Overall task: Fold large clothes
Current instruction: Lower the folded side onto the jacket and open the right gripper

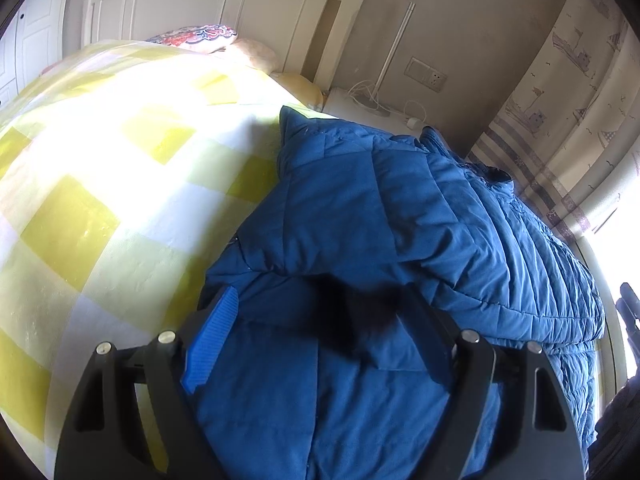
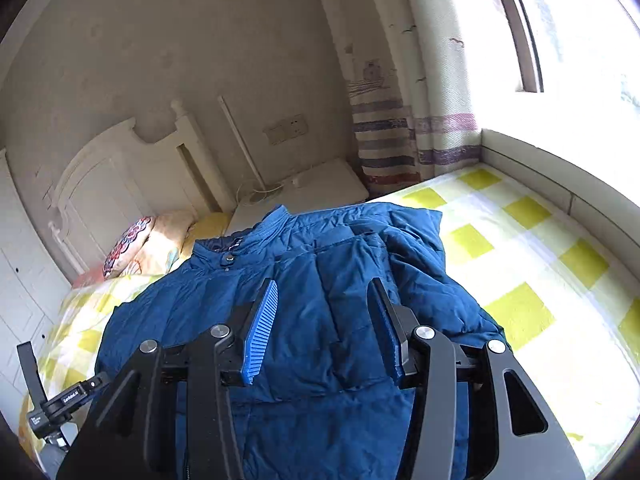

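Note:
A blue quilted puffer jacket (image 1: pixel 400 216) lies on a bed with a yellow and white checked sheet (image 1: pixel 100 184). Its sleeves are folded over the body and its collar points to the headboard. My left gripper (image 1: pixel 316 312) is open low over the jacket's lower part, with the jaws wide apart and blue fabric bulging between them. In the right wrist view the jacket (image 2: pixel 304 280) fills the middle. My right gripper (image 2: pixel 324 308) is open above it and holds nothing. The left gripper (image 2: pixel 52 404) shows at the lower left there.
A white headboard (image 2: pixel 120 184), patterned pillows (image 2: pixel 136 248) and a white nightstand (image 2: pixel 316 188) with cables stand beyond the jacket. A striped curtain (image 2: pixel 400 132) and a bright window (image 2: pixel 580 28) are on the right. Bare checked sheet (image 2: pixel 540 264) lies right of the jacket.

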Tool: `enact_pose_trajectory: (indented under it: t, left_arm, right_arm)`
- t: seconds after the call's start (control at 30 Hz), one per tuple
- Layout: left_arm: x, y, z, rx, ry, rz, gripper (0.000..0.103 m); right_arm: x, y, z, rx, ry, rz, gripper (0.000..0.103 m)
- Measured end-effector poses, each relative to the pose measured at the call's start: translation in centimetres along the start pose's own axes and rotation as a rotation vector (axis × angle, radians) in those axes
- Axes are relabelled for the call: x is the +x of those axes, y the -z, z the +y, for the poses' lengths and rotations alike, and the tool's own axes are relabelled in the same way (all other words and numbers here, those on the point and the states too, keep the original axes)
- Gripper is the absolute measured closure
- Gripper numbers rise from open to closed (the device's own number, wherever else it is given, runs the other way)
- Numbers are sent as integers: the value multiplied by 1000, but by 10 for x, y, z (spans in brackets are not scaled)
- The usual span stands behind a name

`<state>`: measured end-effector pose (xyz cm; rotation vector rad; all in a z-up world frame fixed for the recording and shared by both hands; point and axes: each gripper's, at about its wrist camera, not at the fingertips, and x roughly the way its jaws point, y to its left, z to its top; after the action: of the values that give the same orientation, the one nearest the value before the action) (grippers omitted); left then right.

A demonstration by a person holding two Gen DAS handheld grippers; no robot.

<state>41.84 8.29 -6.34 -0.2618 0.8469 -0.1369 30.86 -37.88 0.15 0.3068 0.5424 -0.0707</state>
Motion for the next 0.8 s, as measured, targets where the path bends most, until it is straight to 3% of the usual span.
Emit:
enact_pose_trajectory:
  t: [0.1, 0.2, 0.23, 0.3, 0.33, 0.37, 0.43, 0.57, 0.63, 0.7, 0.8]
  left_arm:
    - [-1, 1, 2, -6, 8, -4, 21]
    - [-15, 2, 8, -33, 9, -70, 23]
    - [-31, 4, 11, -61, -24, -164, 32]
    - [-81, 9, 17, -121, -42, -432, 34]
    - [-100, 8, 18, -128, -6, -520, 28]
    - [-111, 4, 15, -121, 28, -552, 20]
    - [-108, -13, -4, -60, 82, -497, 17]
    - [-62, -29, -60, 94, 99, -312, 12]
    - [-22, -28, -79, 152, 34, -174, 12]
    - [28, -14, -88, 214, -62, 18, 12]
    - [29, -10, -95, 245, -120, 28, 10]
  right_arm:
    - [31, -4, 40, -203, -4, 86, 56]
    - [68, 10, 36, -246, 103, 233, 55]
    - [77, 16, 26, -214, 95, 266, 55]
    - [77, 28, 13, -188, 53, 219, 55]
    - [77, 29, 13, -187, 58, 216, 55]
    - [77, 30, 16, -206, 74, 216, 54]
    - [80, 33, 22, -242, 103, 226, 53]
    - [80, 30, 17, -216, 78, 226, 53]
    - [79, 29, 13, -199, 60, 224, 53]
    - [78, 28, 14, -194, 54, 225, 53]
    - [79, 28, 14, -191, 47, 226, 52]
